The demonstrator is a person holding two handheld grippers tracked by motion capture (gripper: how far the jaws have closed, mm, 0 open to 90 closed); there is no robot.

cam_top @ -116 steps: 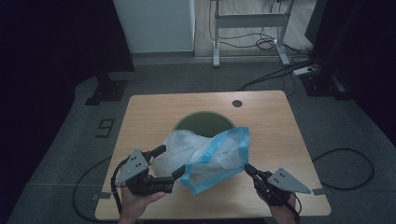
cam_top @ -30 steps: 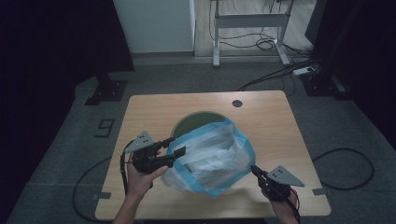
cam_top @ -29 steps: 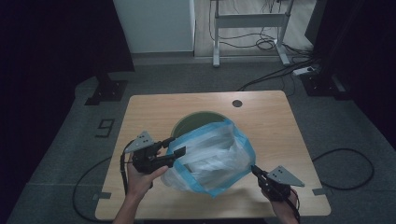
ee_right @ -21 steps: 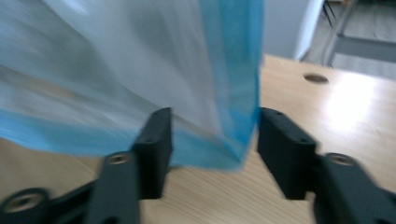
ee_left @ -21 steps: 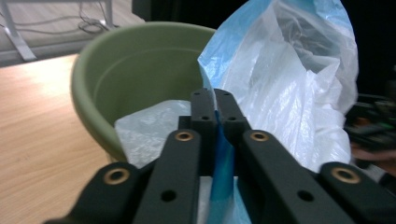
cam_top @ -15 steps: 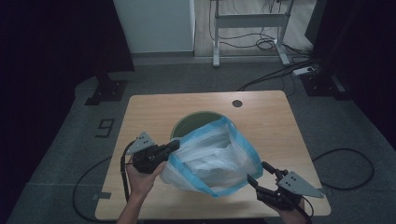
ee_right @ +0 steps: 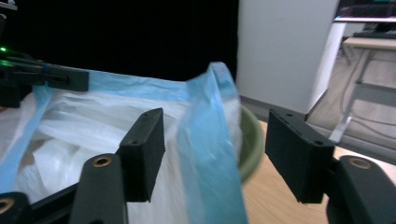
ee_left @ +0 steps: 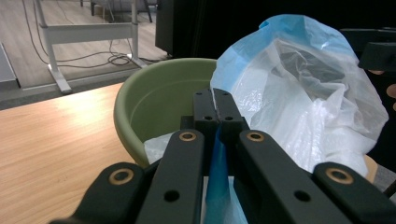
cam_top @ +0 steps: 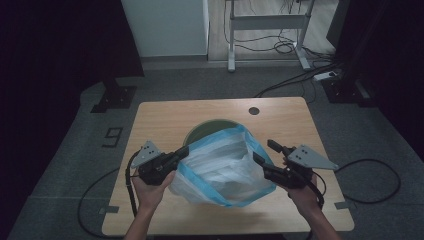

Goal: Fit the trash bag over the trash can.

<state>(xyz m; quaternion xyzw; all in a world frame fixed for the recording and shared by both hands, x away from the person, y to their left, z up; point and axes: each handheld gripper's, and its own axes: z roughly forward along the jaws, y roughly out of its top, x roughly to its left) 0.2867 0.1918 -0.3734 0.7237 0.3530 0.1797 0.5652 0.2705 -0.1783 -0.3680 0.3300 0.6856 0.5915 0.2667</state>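
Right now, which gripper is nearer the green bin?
Left. The left gripper, shut on the bag rim, sits right beside the green bin; the right gripper, jaws open around the rim, is farther off.

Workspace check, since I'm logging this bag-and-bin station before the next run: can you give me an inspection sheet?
Surface: wooden table, with a round dark port near its far edge.
Job's things: green bin on the table; white plastic bag with a blue rim held open over it.
Clutter: nothing seen.
Grippers: left gripper shut on the bag's blue rim; right gripper open, its jaws having just been closing a little, with the blue rim between them, unpinched.
Cables: a black cable loops off the table's right side onto the floor; more lie by the far desk.
Surroundings: grey carpet, white desk frame, dark curtains.
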